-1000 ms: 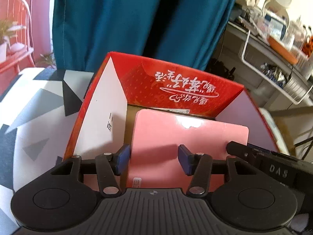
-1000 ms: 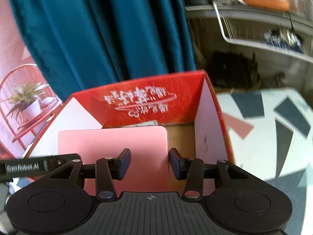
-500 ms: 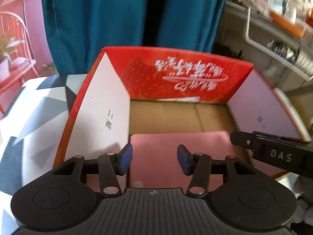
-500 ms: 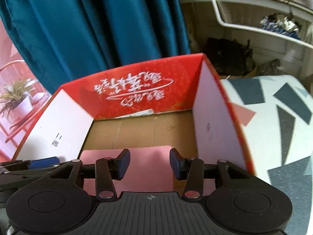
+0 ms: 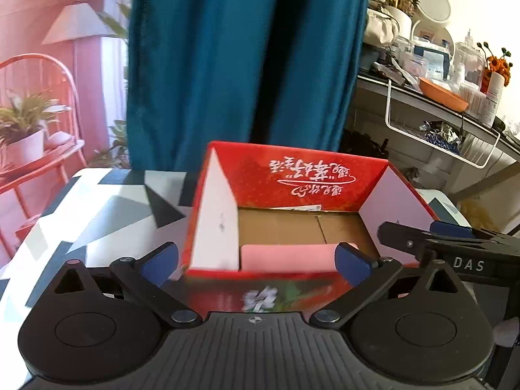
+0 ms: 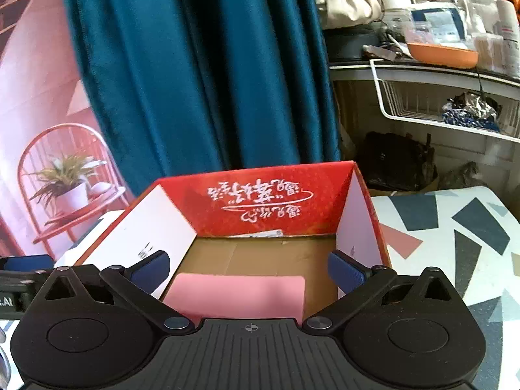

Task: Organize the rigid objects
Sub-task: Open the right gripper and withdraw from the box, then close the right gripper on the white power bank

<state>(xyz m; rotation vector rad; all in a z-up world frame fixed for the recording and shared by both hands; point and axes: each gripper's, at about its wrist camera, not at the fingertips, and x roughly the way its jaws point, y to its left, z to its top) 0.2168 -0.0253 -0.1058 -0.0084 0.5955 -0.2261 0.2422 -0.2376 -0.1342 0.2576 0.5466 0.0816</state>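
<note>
A flat pink box (image 5: 287, 257) lies on the cardboard floor at the near side of an open red carton (image 5: 302, 175) with white side walls and white script on its far wall. It also shows in the right wrist view (image 6: 237, 294), inside the same carton (image 6: 260, 201). My left gripper (image 5: 256, 263) is open and empty, held just before the carton's near wall. My right gripper (image 6: 248, 268) is open and empty, over the carton's near edge above the pink box. The right gripper's body also shows in the left wrist view (image 5: 455, 250).
The carton stands on a table with a grey, black and white triangle pattern (image 5: 107, 208) (image 6: 455, 227). A teal curtain (image 5: 243, 55) hangs behind. A cluttered shelf with a white wire basket (image 6: 438, 104) is at the right. A red chair with a potted plant (image 5: 26, 130) is at the left.
Both grippers let go of the pink box, opened wide and drew back. The box, earlier held tilted up, now lies flat on the carton floor.
</note>
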